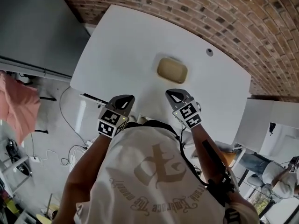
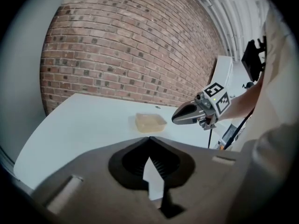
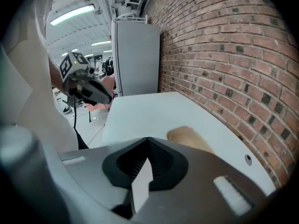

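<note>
A shallow, yellowish translucent tub (image 1: 172, 70) rests alone on the white table (image 1: 121, 50), a little beyond both grippers. My left gripper (image 1: 127, 98) hovers over the table's near edge, left of the tub, shut and holding nothing. My right gripper (image 1: 172, 94) is level with it, just in front of the tub, also shut and empty. In the left gripper view the tub (image 2: 150, 122) lies ahead of the closed jaws, with the right gripper (image 2: 177, 118) beside it. In the right gripper view the tub (image 3: 187, 136) peeks out past the jaws, and the left gripper (image 3: 107, 98) hangs at the left.
A brick wall (image 1: 224, 17) runs behind the table. A tall grey cabinet (image 1: 32, 27) stands at the left, and a pink cloth (image 1: 16, 106) lies below it. The table has a cable hole (image 1: 210, 52). White furniture (image 1: 266, 120) and a seated person (image 1: 275, 169) are at the right.
</note>
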Tool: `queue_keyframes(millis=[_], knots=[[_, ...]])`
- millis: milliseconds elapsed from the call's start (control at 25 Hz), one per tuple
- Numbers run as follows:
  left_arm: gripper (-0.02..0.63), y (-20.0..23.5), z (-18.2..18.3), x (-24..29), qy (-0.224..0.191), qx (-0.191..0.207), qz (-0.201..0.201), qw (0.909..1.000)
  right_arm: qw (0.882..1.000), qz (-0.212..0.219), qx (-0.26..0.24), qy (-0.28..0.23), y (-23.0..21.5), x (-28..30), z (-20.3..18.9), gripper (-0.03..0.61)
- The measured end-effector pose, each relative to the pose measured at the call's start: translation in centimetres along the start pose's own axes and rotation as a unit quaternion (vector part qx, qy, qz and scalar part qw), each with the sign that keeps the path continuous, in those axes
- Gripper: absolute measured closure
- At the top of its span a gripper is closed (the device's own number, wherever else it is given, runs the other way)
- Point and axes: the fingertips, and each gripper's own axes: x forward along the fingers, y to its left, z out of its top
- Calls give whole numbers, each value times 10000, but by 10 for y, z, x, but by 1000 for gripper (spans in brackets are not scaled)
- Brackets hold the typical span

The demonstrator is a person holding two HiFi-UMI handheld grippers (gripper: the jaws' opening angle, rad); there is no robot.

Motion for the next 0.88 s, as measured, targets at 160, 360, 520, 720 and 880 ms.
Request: queue_keyframes(millis=[160, 360, 520, 720, 880], knots=[[611, 6, 10, 19, 13, -116, 77, 9999, 9975, 12, -412, 577, -30, 13, -17, 571], [611, 11, 5, 36, 66, -304, 125, 9994, 9885, 13, -975, 1153, -54, 27, -28, 571], [611, 15, -1, 41, 75, -433, 163, 9989, 9780, 132, -1313, 1615, -65, 37, -38, 569], [611, 28, 2, 42, -24, -578, 262, 9980, 9591, 365, -1779, 2171, -71, 49, -47, 558], [611, 36, -1, 42, -36, -697, 339, 9970, 9472, 532, -1937, 2497, -72, 53, -54, 551]])
